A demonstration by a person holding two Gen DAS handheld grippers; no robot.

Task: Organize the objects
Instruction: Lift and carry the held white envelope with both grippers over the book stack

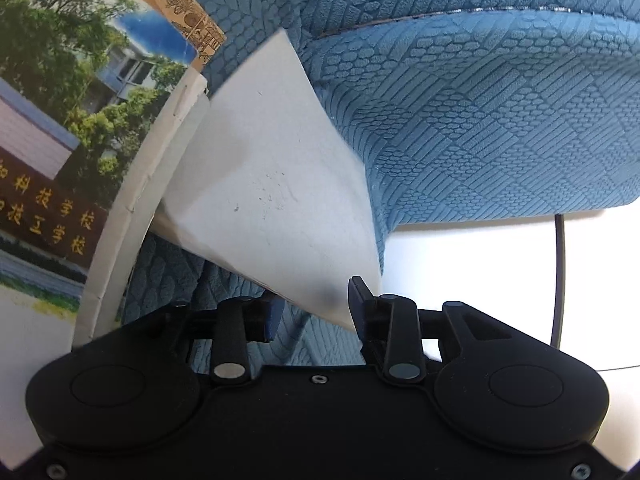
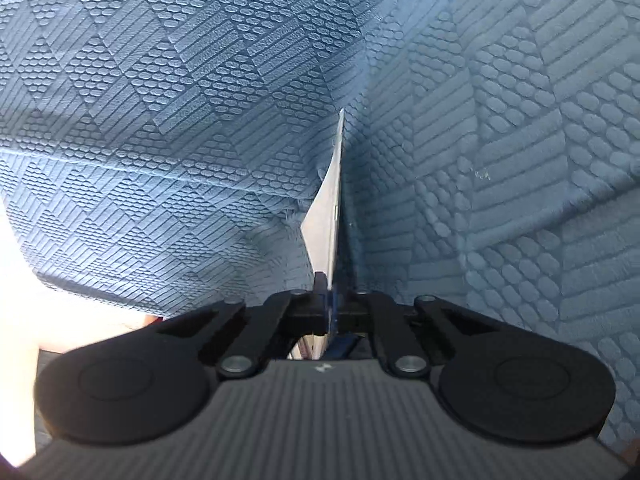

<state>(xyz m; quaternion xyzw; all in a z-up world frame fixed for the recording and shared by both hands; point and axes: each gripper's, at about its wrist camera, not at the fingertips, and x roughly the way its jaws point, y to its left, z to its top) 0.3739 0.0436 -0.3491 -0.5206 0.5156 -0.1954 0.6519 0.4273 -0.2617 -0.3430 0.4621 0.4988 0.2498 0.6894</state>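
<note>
In the left wrist view my left gripper is open, its fingers apart around the lower corner of a white sheet. The sheet sticks out from a book with a photo cover of trees and buildings at the left, against a blue textured fabric bag. In the right wrist view my right gripper is shut on the thin edge of a white sheet or booklet, seen edge-on, pushed into a fold of the blue fabric.
A brown patterned book corner shows behind the photo cover. A white tabletop and a thin black cable lie at the lower right under the fabric. Blue fabric fills the right wrist view.
</note>
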